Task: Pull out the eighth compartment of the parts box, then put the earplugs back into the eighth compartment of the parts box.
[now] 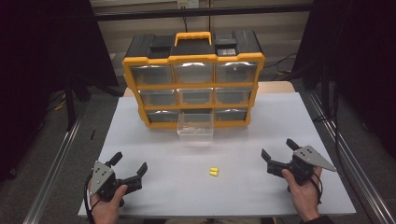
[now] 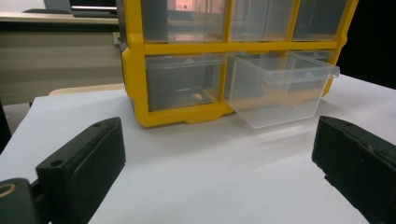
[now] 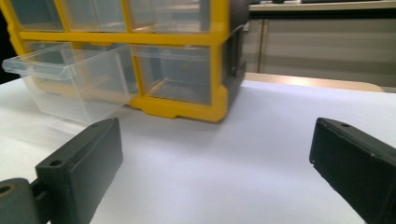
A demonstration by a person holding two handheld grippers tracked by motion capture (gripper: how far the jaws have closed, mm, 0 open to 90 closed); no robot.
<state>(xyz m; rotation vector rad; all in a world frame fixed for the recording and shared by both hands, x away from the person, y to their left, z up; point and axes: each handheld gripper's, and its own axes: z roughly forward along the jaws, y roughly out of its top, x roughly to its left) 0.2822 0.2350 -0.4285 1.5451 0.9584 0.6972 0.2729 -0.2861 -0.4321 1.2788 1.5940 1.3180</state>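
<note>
- White sheeting covers the table (image 1: 280, 121), and dark curtains are seen at both sides of the room.
- At the far middle of the table a yellow and black drawer cabinet (image 1: 194, 84) is placed; its top rows are cut off in both gripper views.
- The bottom middle clear drawer (image 1: 195, 125) is pulled out toward the person. It looks empty, though its transparent walls make this hard to judge.
- A small pale object is seen inside the closed bottom left drawer (image 2: 182, 88), but it cannot be identified.
- Two small yellow pieces (image 1: 213, 172) lie together on the near middle of the table, between the grippers and well apart from the drawer; what they are cannot be told.
- The left gripper (image 1: 128, 164) is held near the front left edge, jaws spread wide, nothing between them.
- The right gripper (image 1: 279, 149) is held near the front right, jaws also spread and empty.
- Bare table surface lies between both grippers and the cabinet.
</note>
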